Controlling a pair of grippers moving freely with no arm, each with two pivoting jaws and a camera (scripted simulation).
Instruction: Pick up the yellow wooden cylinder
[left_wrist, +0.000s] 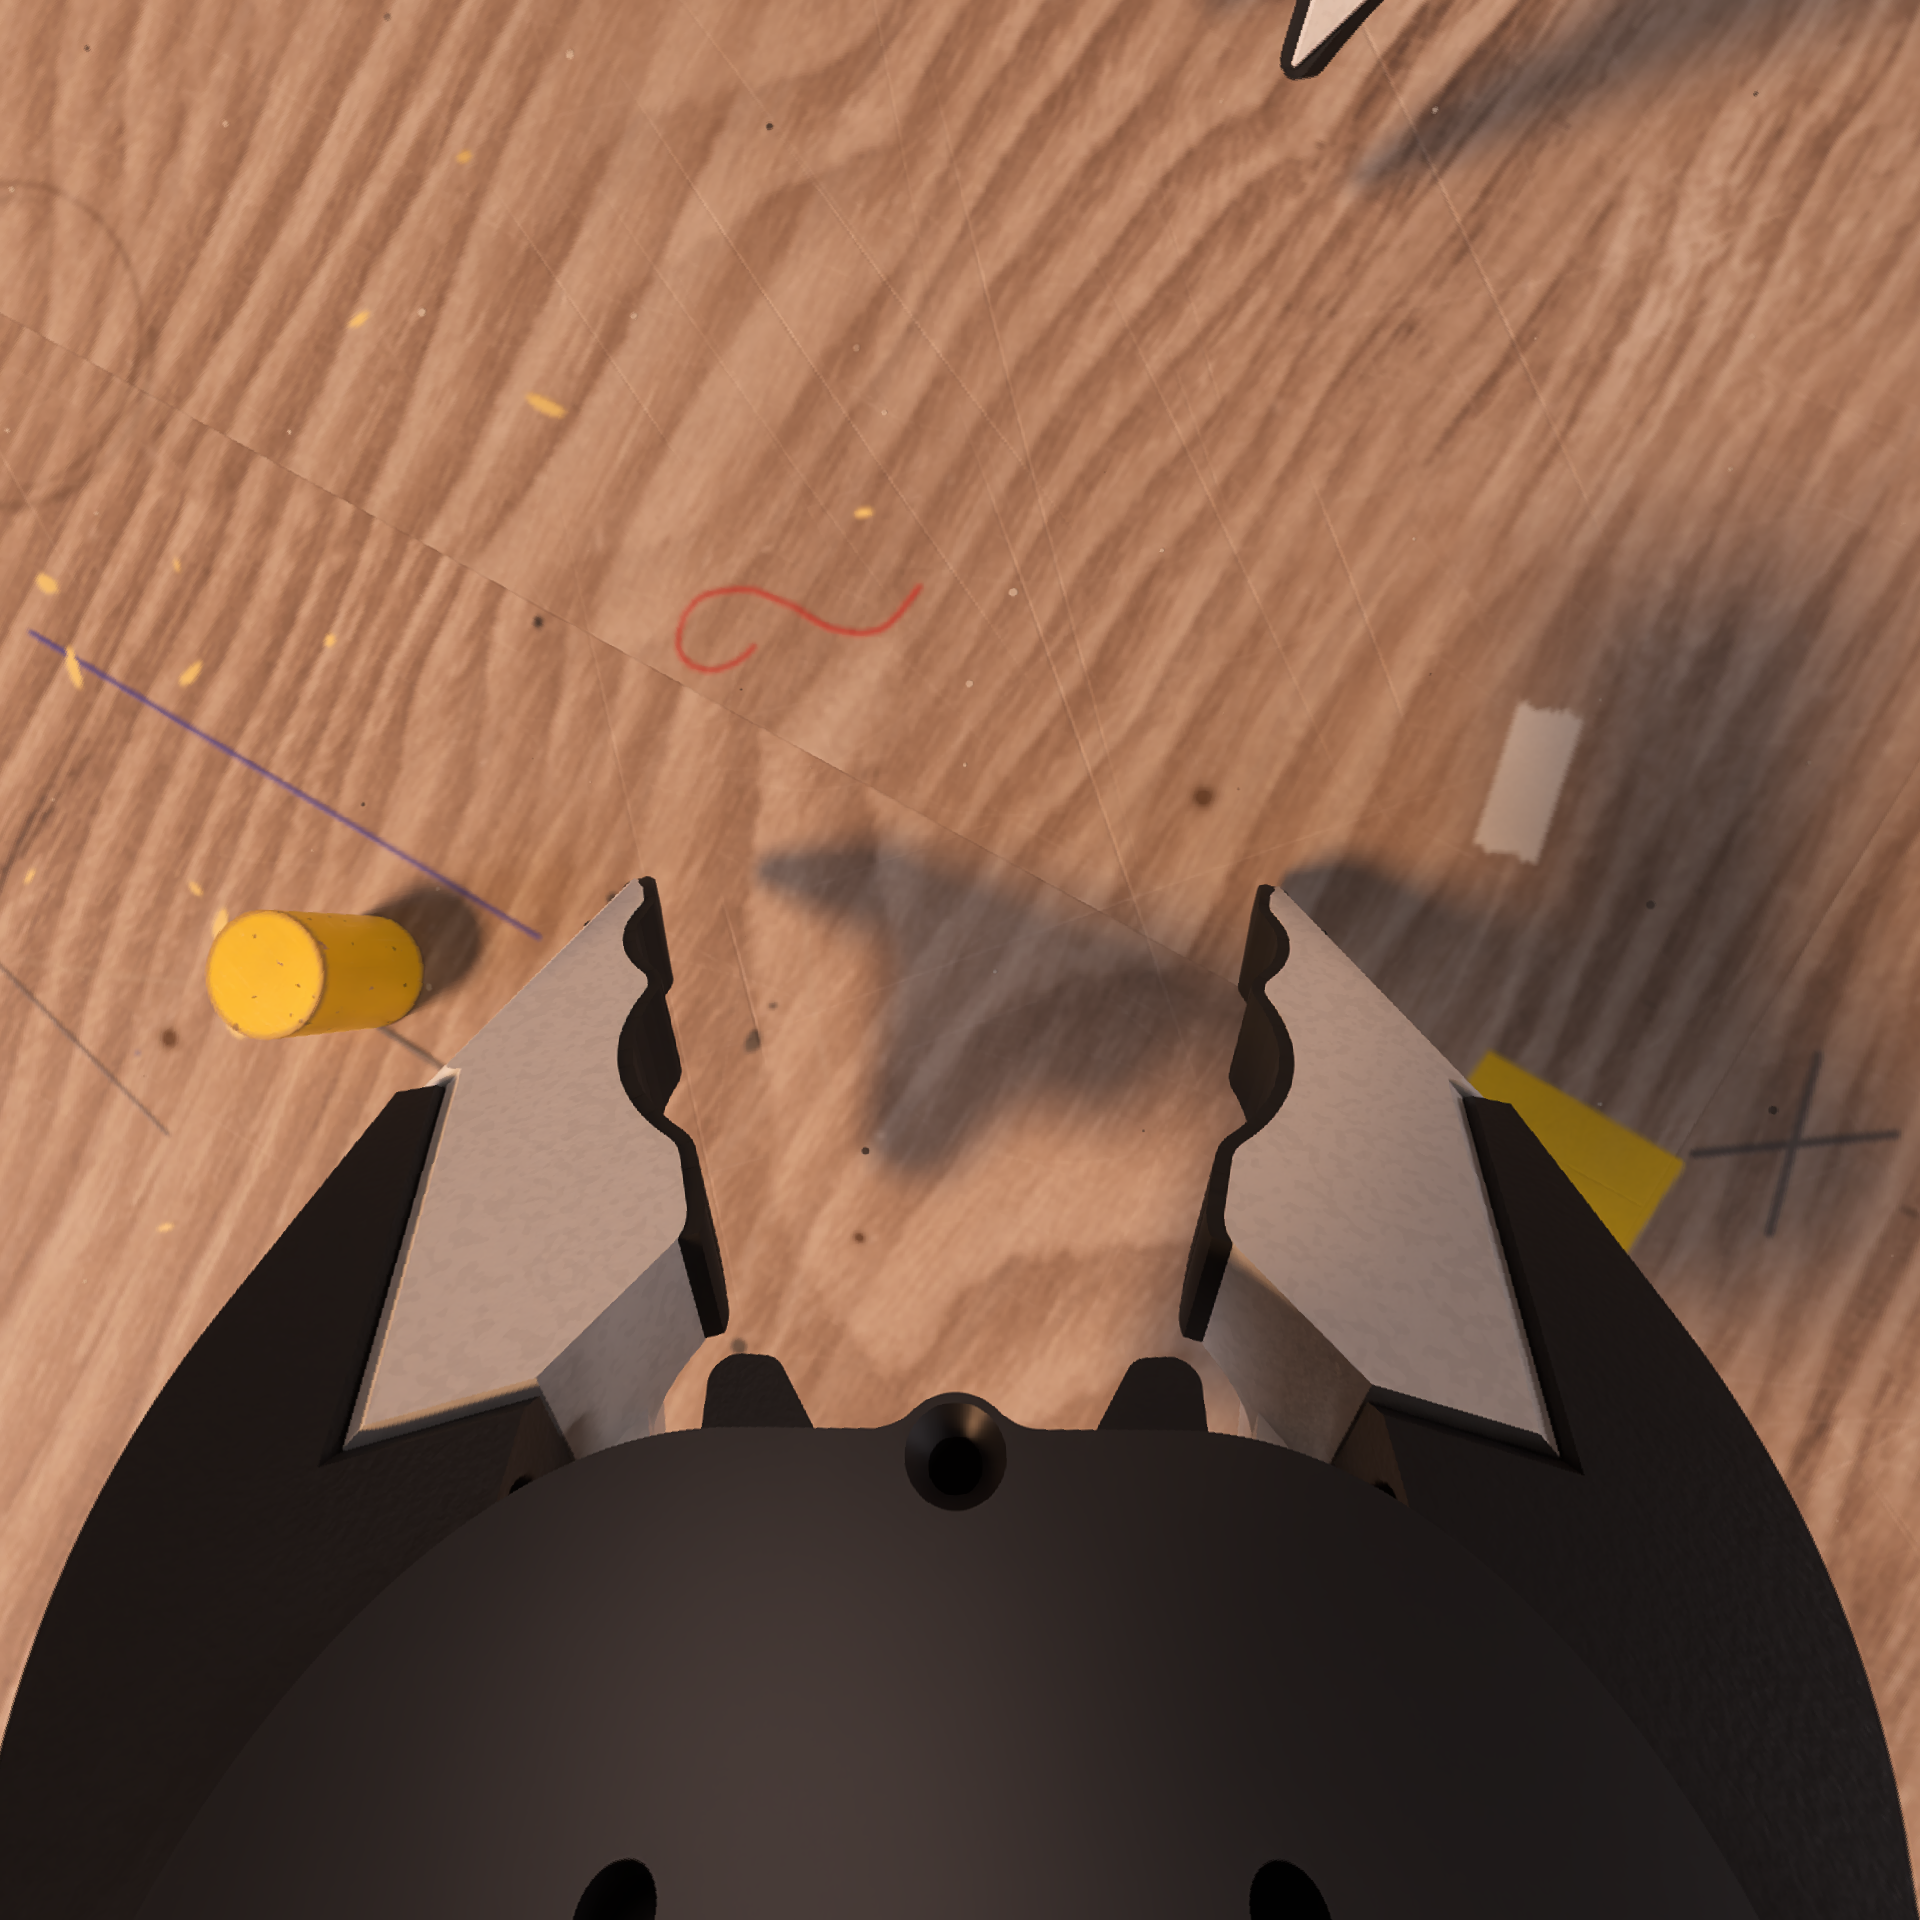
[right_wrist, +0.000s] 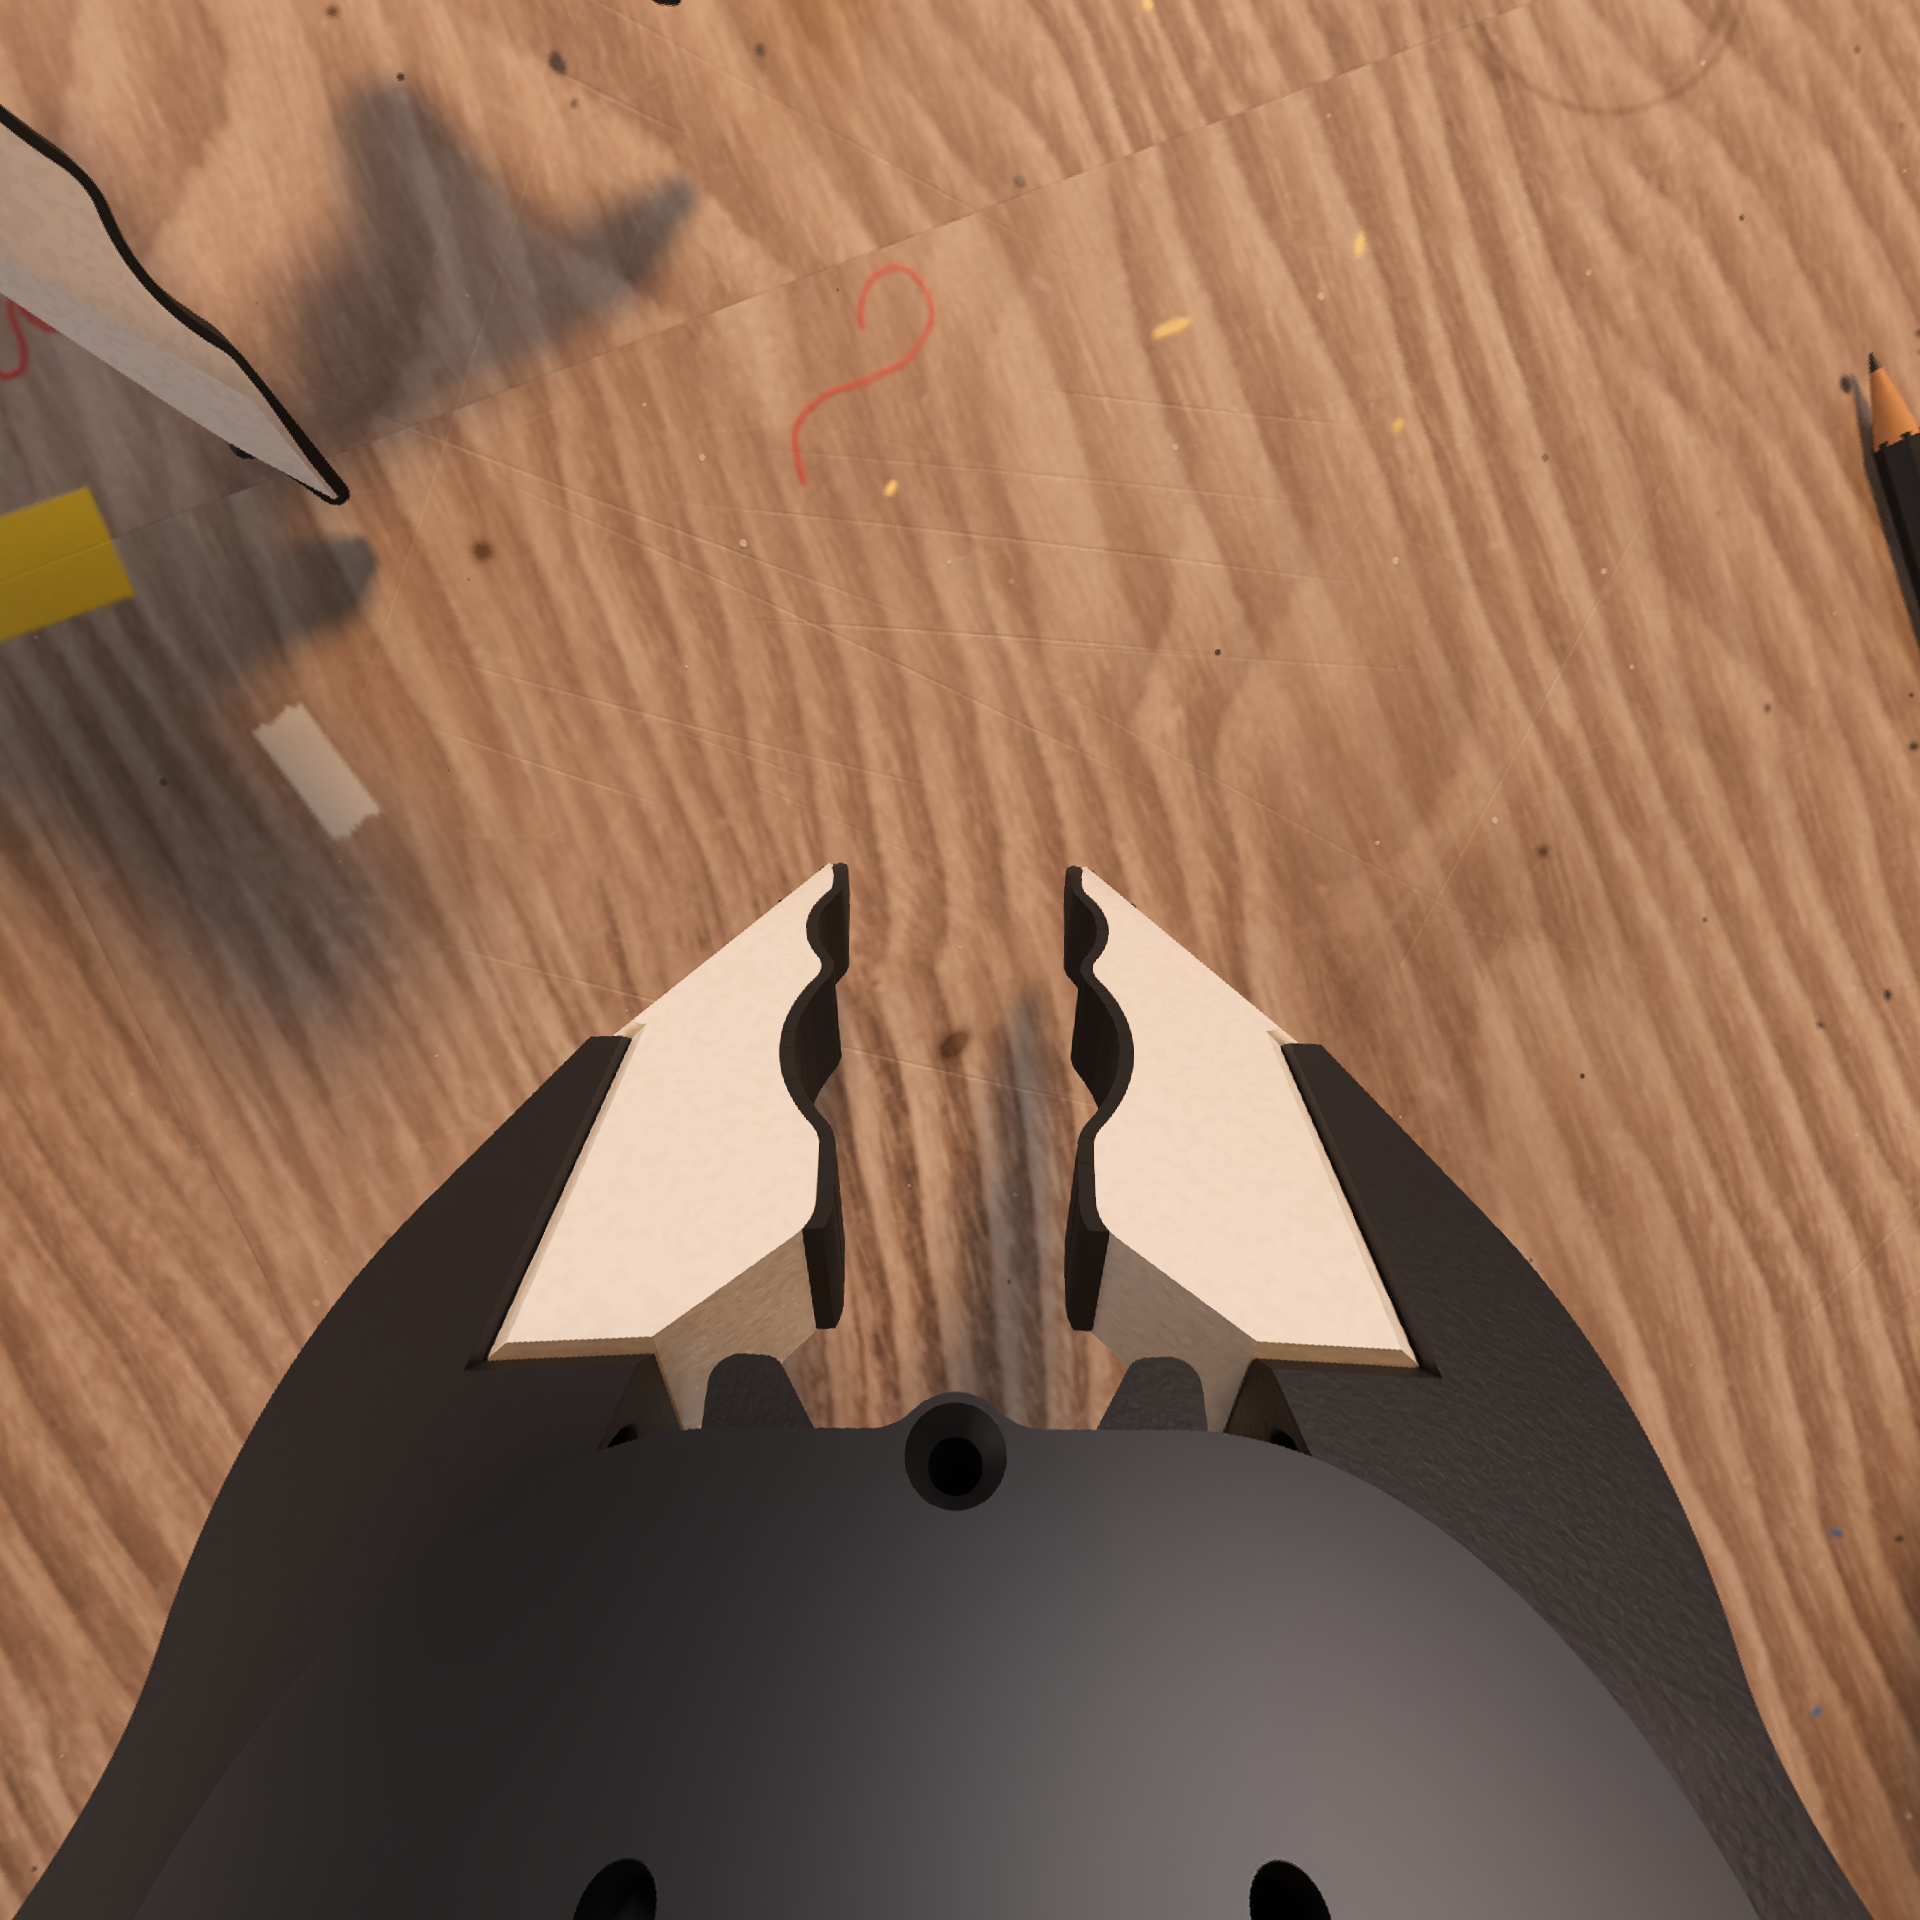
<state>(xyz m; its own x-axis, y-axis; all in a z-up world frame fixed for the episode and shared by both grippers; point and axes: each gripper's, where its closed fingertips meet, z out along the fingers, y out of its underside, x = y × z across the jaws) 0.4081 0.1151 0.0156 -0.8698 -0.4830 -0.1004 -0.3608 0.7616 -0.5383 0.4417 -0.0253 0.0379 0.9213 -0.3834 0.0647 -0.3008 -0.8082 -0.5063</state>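
The yellow wooden cylinder (left_wrist: 312, 974) lies on its side on the wooden table in the left wrist view, left of my left finger and apart from it. My left gripper (left_wrist: 956, 888) is wide open and empty above the table. My right gripper (right_wrist: 956, 873) is open with a narrower gap and holds nothing. The cylinder does not show in the right wrist view. A finger of the left gripper (right_wrist: 156, 312) shows at the upper left of the right wrist view. A fingertip of the right gripper (left_wrist: 1320, 36) shows at the top of the left wrist view.
A yellow flat piece (left_wrist: 1590, 1153) lies right of my left gripper and shows in the right wrist view (right_wrist: 57, 566). A strip of pale tape (left_wrist: 1527, 781) (right_wrist: 317, 769) is on the table. A red squiggle (left_wrist: 790, 623) (right_wrist: 873, 364) is nearby. A pencil (right_wrist: 1896, 457) lies at the right edge.
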